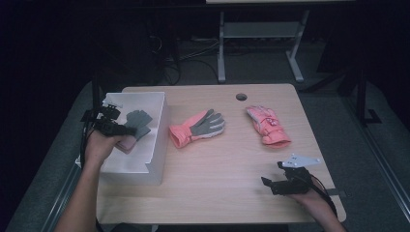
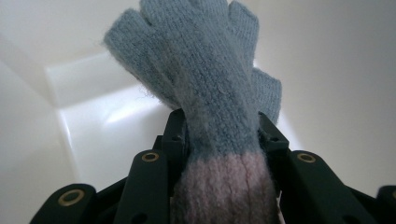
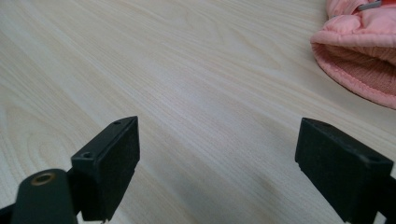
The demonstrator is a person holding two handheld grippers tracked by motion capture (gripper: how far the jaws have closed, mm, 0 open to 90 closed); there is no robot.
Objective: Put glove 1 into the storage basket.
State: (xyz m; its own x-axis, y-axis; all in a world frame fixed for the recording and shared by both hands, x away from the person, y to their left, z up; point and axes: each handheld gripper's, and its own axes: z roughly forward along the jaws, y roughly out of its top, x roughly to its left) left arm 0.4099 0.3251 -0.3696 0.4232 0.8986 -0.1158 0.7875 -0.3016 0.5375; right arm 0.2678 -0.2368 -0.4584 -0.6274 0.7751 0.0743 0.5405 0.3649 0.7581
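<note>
High view: the left gripper (image 1: 117, 126) is reaching into the white box (image 1: 155, 145) at the left edge of the wooden table (image 1: 227, 174), carrying a grey knitted glove (image 1: 137, 123) with a pale pink cuff. The right gripper (image 1: 276, 183) is resting near the table's front right corner, well apart from a pink ski glove (image 1: 269, 125) and a pink-and-grey glove (image 1: 198, 127) lying in mid-table.

Left gripper view: the detail hidden from above is showing here; the jaws are clamping the grey knitted glove (image 2: 215, 93) just above its cuff, its fingers pointing away toward the white box (image 2: 88, 74) wall and floor.

Right gripper view: the jaws are standing wide apart with nothing between them above bare wooden table (image 3: 187, 84), and the pink ski glove (image 3: 359, 51) cuff is lying at the upper right.
</note>
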